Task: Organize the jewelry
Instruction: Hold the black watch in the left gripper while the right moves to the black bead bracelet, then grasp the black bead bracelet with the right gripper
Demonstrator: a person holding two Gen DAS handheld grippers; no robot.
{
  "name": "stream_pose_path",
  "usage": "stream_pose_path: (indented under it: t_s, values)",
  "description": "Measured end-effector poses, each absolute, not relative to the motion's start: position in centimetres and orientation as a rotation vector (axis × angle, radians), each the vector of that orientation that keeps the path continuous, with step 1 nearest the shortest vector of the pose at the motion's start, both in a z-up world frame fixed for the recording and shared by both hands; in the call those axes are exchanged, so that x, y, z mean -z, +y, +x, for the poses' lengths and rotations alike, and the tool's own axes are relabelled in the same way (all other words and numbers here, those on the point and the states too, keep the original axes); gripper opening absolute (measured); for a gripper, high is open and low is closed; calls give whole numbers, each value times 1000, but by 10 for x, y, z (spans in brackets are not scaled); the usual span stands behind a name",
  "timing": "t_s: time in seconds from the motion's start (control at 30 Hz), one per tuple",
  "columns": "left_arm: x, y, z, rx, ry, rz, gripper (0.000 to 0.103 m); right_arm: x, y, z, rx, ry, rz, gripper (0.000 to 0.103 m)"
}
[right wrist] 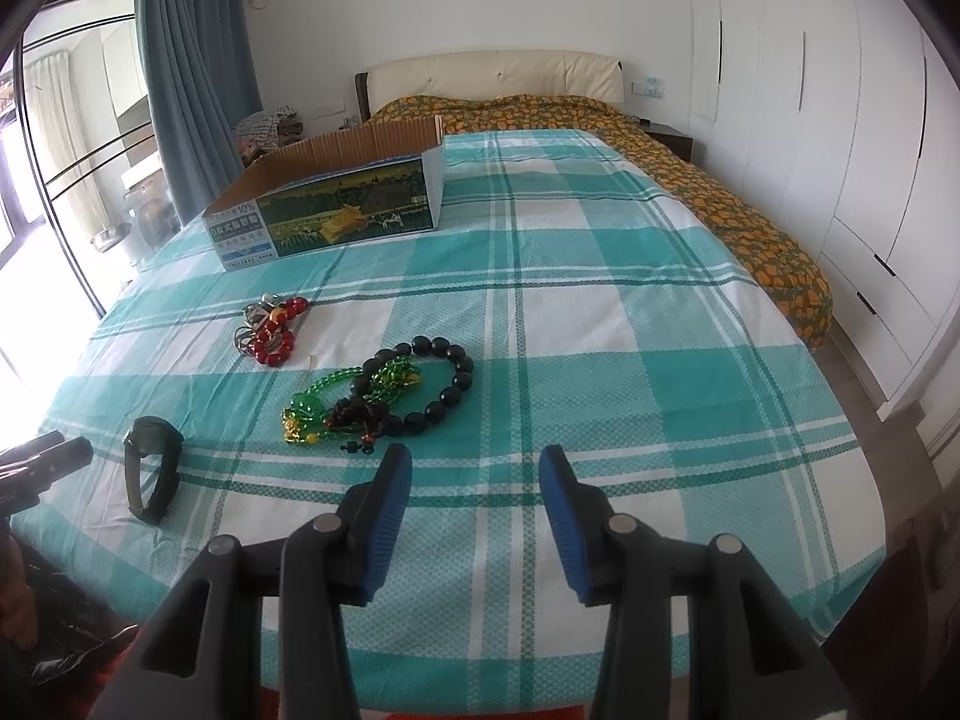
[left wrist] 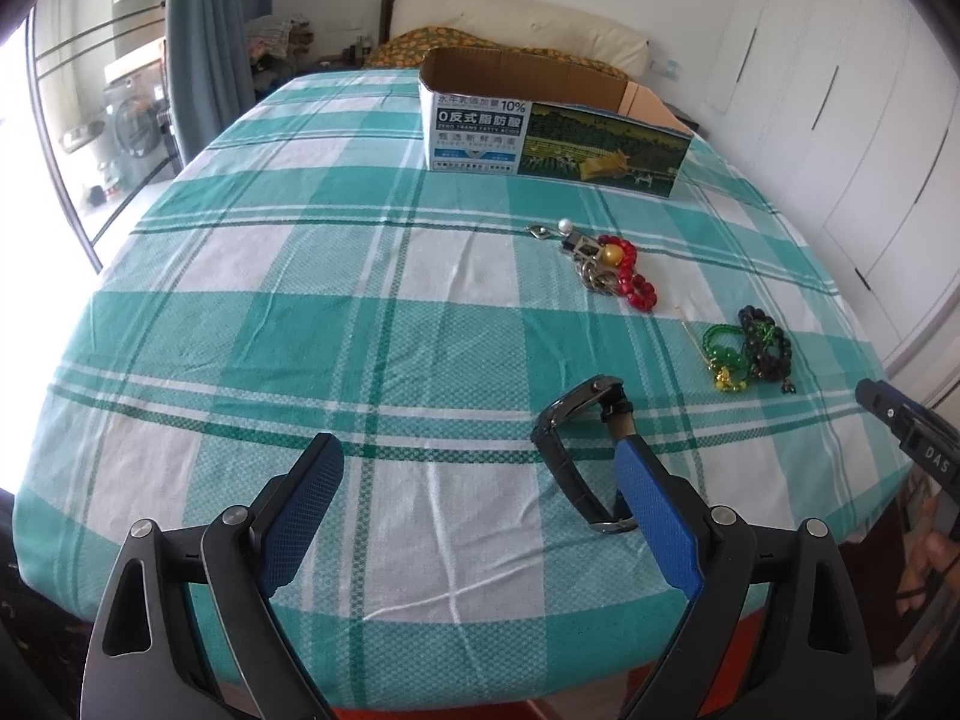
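A black wristwatch (left wrist: 579, 450) lies on the checked cloth just ahead of my left gripper's right finger; it also shows in the right wrist view (right wrist: 151, 459). My left gripper (left wrist: 480, 468) is open and empty above the cloth. A red bead bracelet with metal rings and a pearl piece (left wrist: 612, 267) lies further back, also seen in the right wrist view (right wrist: 270, 330). Green beads (right wrist: 324, 402) and black bead bracelets (right wrist: 438, 381) lie tangled just ahead of my right gripper (right wrist: 474, 474), which is open and empty. An open cardboard box (left wrist: 540, 120) stands at the back.
The green-and-white checked cloth (left wrist: 300, 312) covers the bed. An orange patterned blanket (right wrist: 720, 204) lies on the right and back. White wardrobe doors (right wrist: 840, 120) line the right wall. A curtain and glass door (right wrist: 120, 150) are on the left. The right gripper's body shows at the left view's right edge (left wrist: 906, 438).
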State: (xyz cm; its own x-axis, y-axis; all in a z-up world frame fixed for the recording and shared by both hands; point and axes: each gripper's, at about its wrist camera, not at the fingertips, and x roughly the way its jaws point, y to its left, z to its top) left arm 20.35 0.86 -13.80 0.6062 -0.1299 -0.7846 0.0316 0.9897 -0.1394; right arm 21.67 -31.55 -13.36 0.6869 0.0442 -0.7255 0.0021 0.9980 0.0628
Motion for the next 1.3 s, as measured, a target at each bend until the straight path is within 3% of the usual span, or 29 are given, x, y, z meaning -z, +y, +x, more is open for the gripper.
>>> stream_pose_path:
  t_s: [1.03, 1.3]
  values:
    - [174, -7, 225, 64, 984, -76, 93, 175, -308, 299, -27, 889, 54, 45]
    - [184, -19, 225, 44, 979, 15, 98, 184, -293, 295, -2, 876, -47, 47]
